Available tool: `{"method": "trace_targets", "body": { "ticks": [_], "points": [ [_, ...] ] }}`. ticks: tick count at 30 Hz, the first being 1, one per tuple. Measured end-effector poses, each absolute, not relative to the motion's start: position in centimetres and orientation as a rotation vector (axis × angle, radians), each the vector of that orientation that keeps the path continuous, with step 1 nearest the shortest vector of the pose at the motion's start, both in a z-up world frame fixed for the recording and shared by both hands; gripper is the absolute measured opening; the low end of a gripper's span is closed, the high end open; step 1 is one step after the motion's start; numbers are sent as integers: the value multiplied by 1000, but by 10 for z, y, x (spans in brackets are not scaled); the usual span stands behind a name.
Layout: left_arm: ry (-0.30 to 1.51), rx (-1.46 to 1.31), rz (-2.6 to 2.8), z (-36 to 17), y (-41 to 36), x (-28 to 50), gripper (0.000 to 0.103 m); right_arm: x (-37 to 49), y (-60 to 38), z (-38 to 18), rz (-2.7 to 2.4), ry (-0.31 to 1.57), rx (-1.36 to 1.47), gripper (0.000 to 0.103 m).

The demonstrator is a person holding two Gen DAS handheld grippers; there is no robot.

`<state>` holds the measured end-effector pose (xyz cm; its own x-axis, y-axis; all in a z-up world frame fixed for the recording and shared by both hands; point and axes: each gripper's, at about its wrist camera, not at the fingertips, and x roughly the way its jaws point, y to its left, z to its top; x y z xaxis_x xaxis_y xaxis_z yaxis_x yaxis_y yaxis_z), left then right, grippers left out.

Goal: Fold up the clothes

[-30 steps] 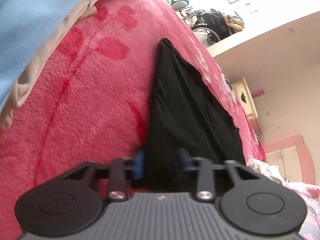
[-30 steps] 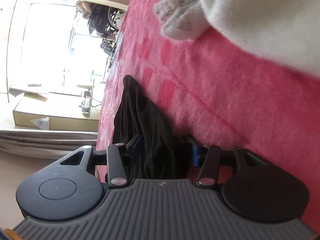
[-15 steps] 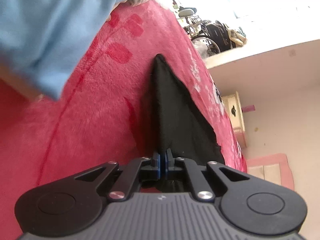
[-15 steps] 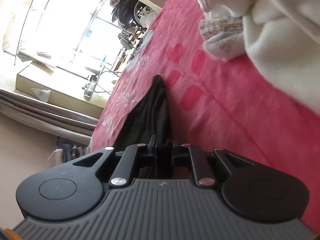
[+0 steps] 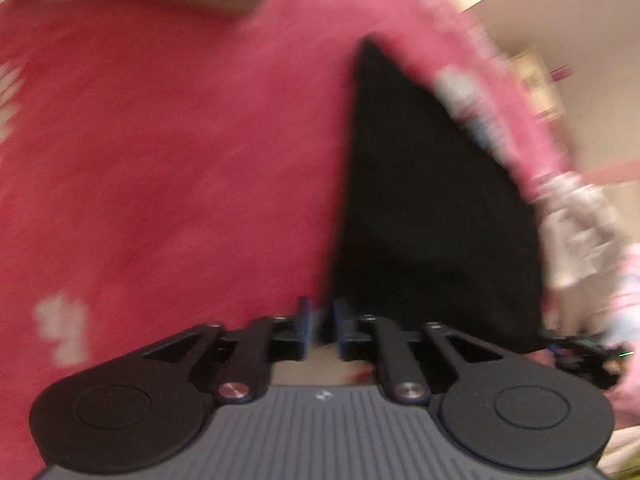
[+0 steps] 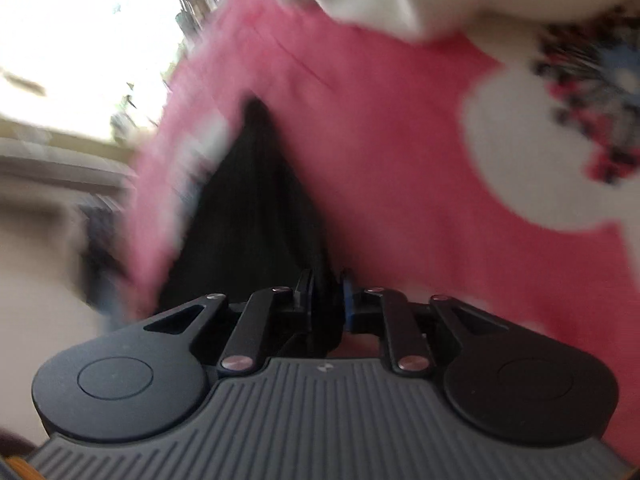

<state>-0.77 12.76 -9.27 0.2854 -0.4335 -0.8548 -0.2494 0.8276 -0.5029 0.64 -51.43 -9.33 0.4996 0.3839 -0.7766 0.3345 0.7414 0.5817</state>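
Observation:
A black garment [image 5: 420, 200] lies stretched over the pink fleece blanket [image 5: 180, 160]. My left gripper [image 5: 322, 320] is shut on its near corner, with a thin gap between the blue pads. In the right wrist view the same black garment [image 6: 256, 216] runs away from my right gripper [image 6: 326, 294], which is shut on its other near corner. The other gripper [image 5: 584, 356] shows at the right edge of the left wrist view. Both views are motion-blurred.
White and patterned clothes [image 6: 560, 92] lie on the blanket to the right. A pale garment [image 5: 576, 232] hangs at the blanket's right edge. A bright window [image 6: 80, 20] and a beige wall [image 5: 580, 40] are beyond the bed.
Both grippers closed on the black garment's corners a second ago and have since moved fast, lifting and pulling it. The blue cloth has left the left view.

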Motion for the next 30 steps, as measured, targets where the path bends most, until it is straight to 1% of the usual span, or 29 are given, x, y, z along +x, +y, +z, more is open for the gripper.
{"method": "trace_targets", "body": {
  "ticks": [1, 2, 3, 5, 9, 10, 15, 17, 19, 22, 25, 30],
  "points": [
    [1289, -641, -130, -90, 132, -10, 22, 3, -508, -95, 18, 1098, 665, 23],
    [1260, -627, -128, -82, 135, -11, 25, 0, -503, -91, 22, 1093, 595, 28],
    [1222, -581, -131, -71, 136, -11, 27, -3, -499, -83, 27, 1075, 544, 32],
    [1154, -466, -149, -49, 132, -6, 37, -11, -490, -62, 17, 995, 404, 33],
    [1077, -280, -233, -22, 103, 12, 41, -22, -462, -34, 93, 833, 222, 36],
    [1069, -238, -263, -18, 90, 18, 43, -19, -450, -30, 118, 813, 182, 42],
    [1129, -12, -399, -2, 18, 54, 44, -8, -375, -28, 228, 785, -18, 47],
    [1139, 73, -443, 8, -6, 62, 50, -6, -350, -28, 301, 788, -40, 49],
    [1134, 110, -451, 7, -25, 63, 54, -7, -332, -27, 374, 787, -69, 51],
    [1122, 150, -452, 2, -52, 63, 54, -15, -309, -24, 433, 751, -143, 54],
    [1100, 174, -371, -13, -67, 46, 54, -15, -302, -27, 454, 752, -163, 54],
    [1129, 219, -213, -38, -79, 27, 50, -17, -304, -33, 455, 773, -168, 54]
  ]
}}
